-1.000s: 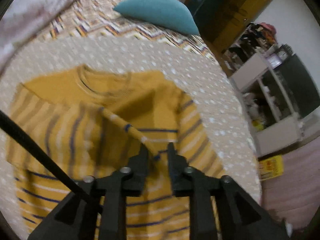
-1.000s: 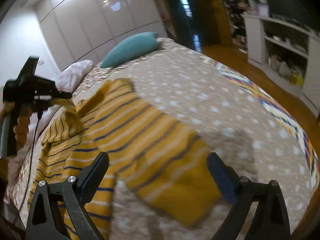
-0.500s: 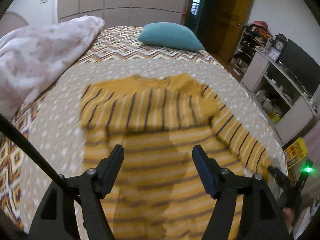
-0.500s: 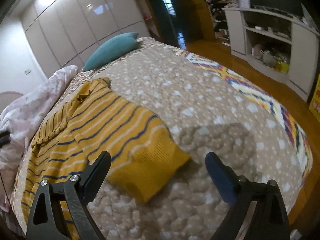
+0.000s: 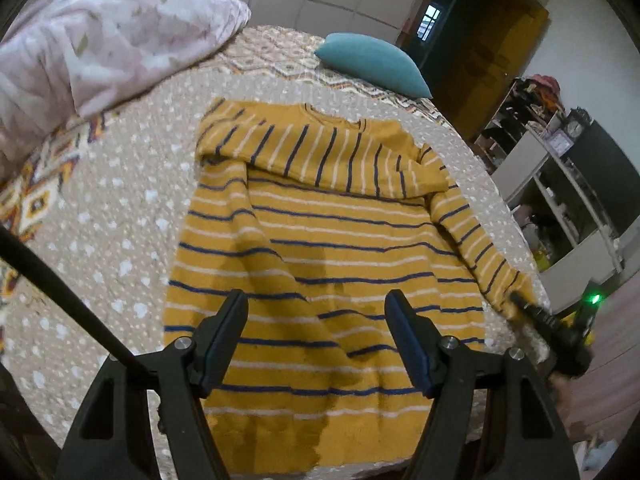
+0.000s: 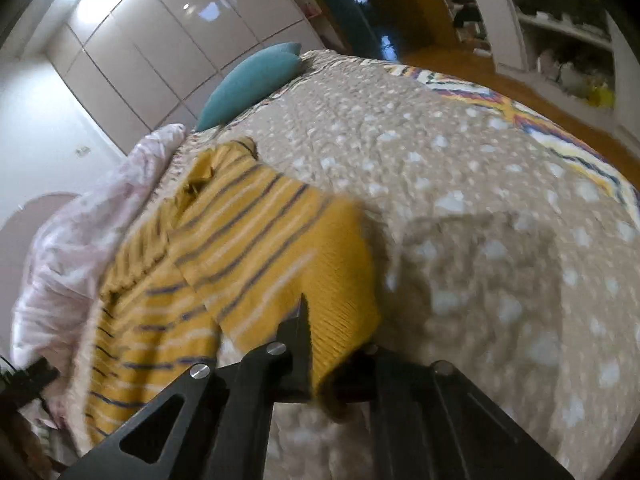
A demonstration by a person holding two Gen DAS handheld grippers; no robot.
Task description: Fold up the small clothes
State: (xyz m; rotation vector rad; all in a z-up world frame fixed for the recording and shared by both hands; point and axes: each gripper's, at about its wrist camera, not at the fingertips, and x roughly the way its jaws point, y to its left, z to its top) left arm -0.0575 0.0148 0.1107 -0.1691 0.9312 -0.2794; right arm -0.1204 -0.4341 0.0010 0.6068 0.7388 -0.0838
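**Right cuff pinched, second sleeve ready to fold in**

The striped yellow sweater (image 5: 320,248) lies flat on the dotted bedspread (image 5: 120,208), hem toward the camera; one sleeve is already laid across the chest below the collar. The other sleeve (image 5: 472,240) runs out toward 4 o'clock in the left wrist view. The right gripper (image 6: 316,344) has just been closing and now pinches the plain yellow cuff (image 6: 340,292) of that sleeve between its jaws. The left gripper (image 5: 316,340) has just been opening; its jaws stand apart over the lower body of the sweater, holding nothing.

To do this step well, lift the cuff only enough to clear the knit, carry it toward 10 o'clock across the chest, and lay it parallel to the first sleeve so the side edge folds straight. The left gripper could pin the body to stop it dragging.

Room: the bedspread is clear at 1 to 3 o'clock in the right wrist view. The bed's edge seems close behind the cuff, though blur hides it. A pink quilt (image 5: 100,40) sits at 10 o'clock, the teal pillow (image 5: 372,64) at 12, both well apart.
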